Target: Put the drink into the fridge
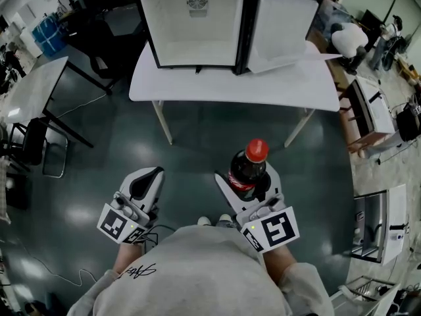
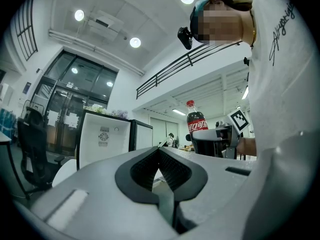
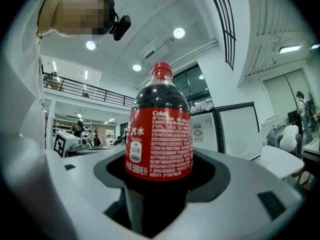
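Head view: cola bottle (image 1: 248, 171) stands upright in the right claw (image 1: 248, 180), lower centre of frame, over dark glossy floor (image 1: 197, 150). It is well apart from the fridge (image 1: 191, 28) at top centre. Fridge sits on a white bench (image 1: 230, 87); black frame, plain white inside, nothing visible in it, door (image 1: 279, 31) swung open to the right.

Right gripper view: claw pinches the bottle's dark lower body, just under the red label (image 3: 160, 139), with the curved black pads wrapping both sides. Red cap (image 3: 161, 70) on, liquid up to the neck.

Left gripper view: left claw (image 2: 159, 166) is pressed together, ribbed black pads meeting, nothing between them. It hangs idle at lower left of the head view.

Handling, my read: the bottle looks full, so fairly heavy for its size and top-loaded above the grip, likely to tip if swung fast. It looks like thin plastic, so it should give under hard squeeze. Round smooth wall and slick label could let it rotate or slide. The present hold, low on the body, looks sound; the label band or neck would be worse. Keep it upright and set it base-first on the fridge floor.
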Tool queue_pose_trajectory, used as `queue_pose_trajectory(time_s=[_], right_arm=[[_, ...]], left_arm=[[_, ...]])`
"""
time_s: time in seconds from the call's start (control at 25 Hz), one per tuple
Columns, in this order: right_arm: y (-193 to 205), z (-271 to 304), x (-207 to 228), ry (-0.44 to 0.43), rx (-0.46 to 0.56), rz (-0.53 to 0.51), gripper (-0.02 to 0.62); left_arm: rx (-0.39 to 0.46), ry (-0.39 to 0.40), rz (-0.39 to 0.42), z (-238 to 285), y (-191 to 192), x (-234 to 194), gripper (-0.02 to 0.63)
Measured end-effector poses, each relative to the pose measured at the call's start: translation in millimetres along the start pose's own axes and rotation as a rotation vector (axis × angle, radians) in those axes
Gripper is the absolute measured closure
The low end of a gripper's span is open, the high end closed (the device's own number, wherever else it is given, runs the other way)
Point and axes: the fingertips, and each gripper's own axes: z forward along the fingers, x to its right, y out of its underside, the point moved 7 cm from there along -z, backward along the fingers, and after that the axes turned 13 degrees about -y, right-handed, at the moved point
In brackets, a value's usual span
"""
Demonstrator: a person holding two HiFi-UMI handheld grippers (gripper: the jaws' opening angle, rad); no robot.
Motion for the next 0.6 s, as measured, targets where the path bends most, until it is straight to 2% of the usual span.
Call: queue_pose_trajectory(time_s=[0.6], right_arm=[[4.4,10.9,-23.4,0.028,0.009,0.002,0.281]], left_arm=[[-0.022,0.028,-0.022,-19.4,10.4,-20.1,0.601]])
